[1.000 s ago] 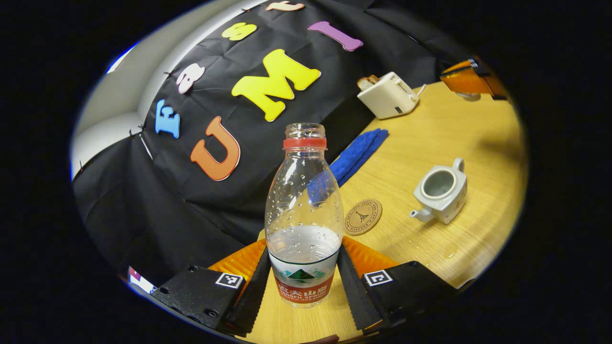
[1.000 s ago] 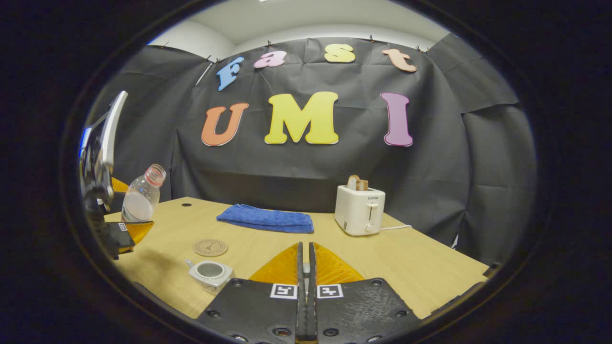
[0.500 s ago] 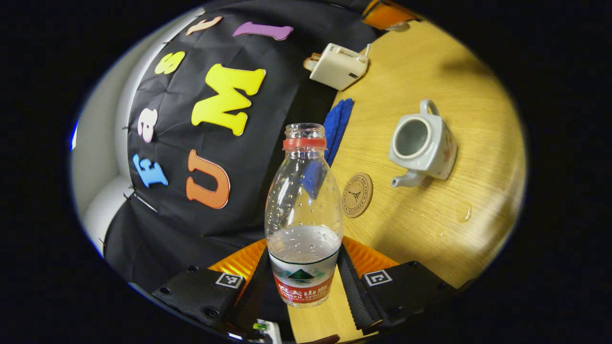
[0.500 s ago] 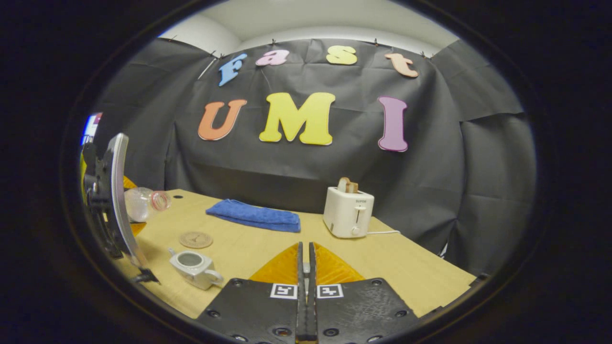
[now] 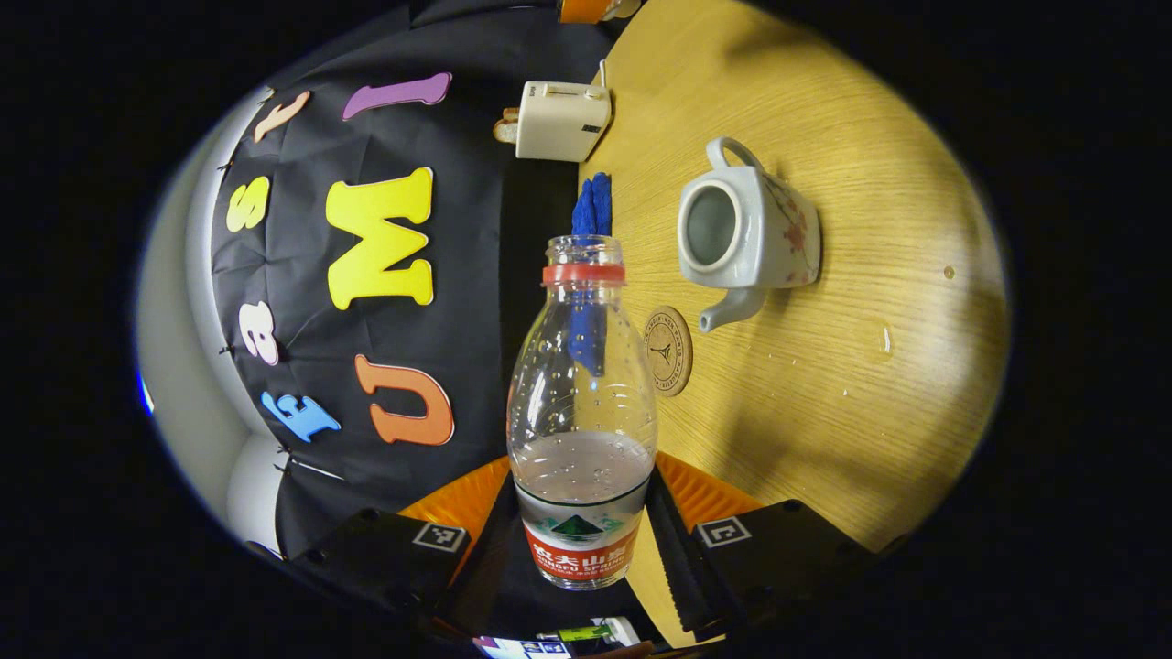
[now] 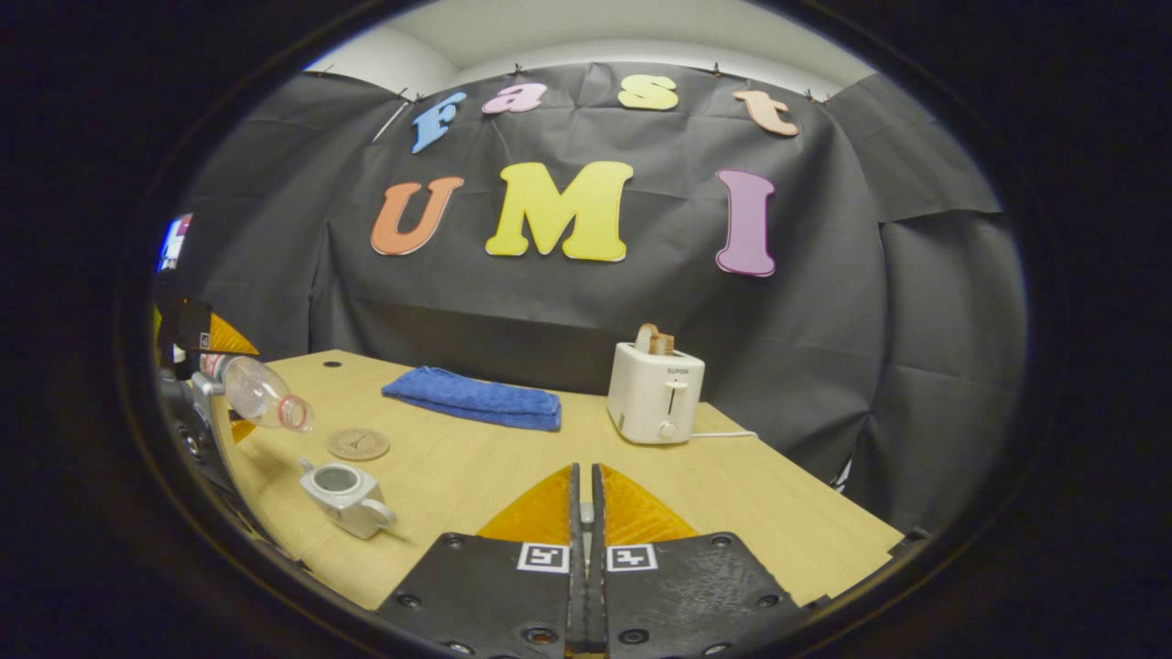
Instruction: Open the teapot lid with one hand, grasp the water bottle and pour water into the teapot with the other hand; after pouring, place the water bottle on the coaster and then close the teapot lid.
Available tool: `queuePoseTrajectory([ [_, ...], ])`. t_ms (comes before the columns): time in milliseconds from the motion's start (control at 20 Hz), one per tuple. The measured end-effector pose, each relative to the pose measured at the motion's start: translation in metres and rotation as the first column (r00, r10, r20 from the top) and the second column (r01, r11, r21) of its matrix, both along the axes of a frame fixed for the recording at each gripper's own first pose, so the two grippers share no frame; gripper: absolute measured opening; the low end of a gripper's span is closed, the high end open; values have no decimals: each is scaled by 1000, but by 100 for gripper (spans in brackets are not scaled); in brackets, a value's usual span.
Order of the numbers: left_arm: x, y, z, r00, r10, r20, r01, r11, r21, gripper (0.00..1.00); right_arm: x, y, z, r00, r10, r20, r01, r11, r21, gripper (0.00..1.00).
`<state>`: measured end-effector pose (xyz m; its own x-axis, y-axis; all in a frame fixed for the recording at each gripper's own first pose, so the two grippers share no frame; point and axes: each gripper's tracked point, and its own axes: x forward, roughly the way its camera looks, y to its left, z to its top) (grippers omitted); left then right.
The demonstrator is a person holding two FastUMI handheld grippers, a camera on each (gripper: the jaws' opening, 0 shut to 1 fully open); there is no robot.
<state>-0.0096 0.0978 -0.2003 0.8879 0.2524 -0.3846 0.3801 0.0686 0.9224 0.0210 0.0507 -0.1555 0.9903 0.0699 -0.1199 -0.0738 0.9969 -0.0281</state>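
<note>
Step in hand, as judged: tipping the bottle [image 5: 582, 403] to pour. The left gripper [image 5: 580, 531] clamps the bottle by its labelled lower body, both fingers pressed on it; cap off. The teapot [image 5: 746, 229] stands open on the table [image 5: 851, 384] at 1 o'clock of the bottle mouth, no lid on it. The coaster [image 5: 667, 351] lies between them.

The right gripper view adds the tilt: the bottle [image 6: 259, 403] leans mouth-down at 11 o'clock above the teapot [image 6: 346, 494], not yet over the opening. No stream visible. The right gripper [image 6: 582, 513] has fingers drawn together; whether it pinches the lid cannot be told.

Next move needs the mouth carried over the opening.
</note>
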Motion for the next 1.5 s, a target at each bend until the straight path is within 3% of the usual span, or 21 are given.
queuePoseTrajectory([
  [50, -1, -1, -1, 1000, -4, -11, 4, 1000, 29, 80, 1, 0, 0, 1000, 1, -1, -1, 1000, 0, 0],
  [100, -1, -3, -1, 1000, -14, -26, 16, 998, 57, 76, 2, -1, 0, 1000, 2, -1, -2, 1000, 2, 0],
  [300, -2, -6, -2, 996, -51, -67, 60, 987, 148, 76, 3, -1, -3, 1000, 12, -5, -12, 1000, 6, 0],
  [1050, 6, -10, 11, 991, -72, -110, 100, 956, 275, 76, 13, -1, -14, 999, 36, -27, -35, 999, 40, 0],
  [1500, 11, -15, 20, 984, -97, -149, 149, 907, 394, 76, 12, 0, -16, 998, 48, -31, -46, 997, 66, 0],
])
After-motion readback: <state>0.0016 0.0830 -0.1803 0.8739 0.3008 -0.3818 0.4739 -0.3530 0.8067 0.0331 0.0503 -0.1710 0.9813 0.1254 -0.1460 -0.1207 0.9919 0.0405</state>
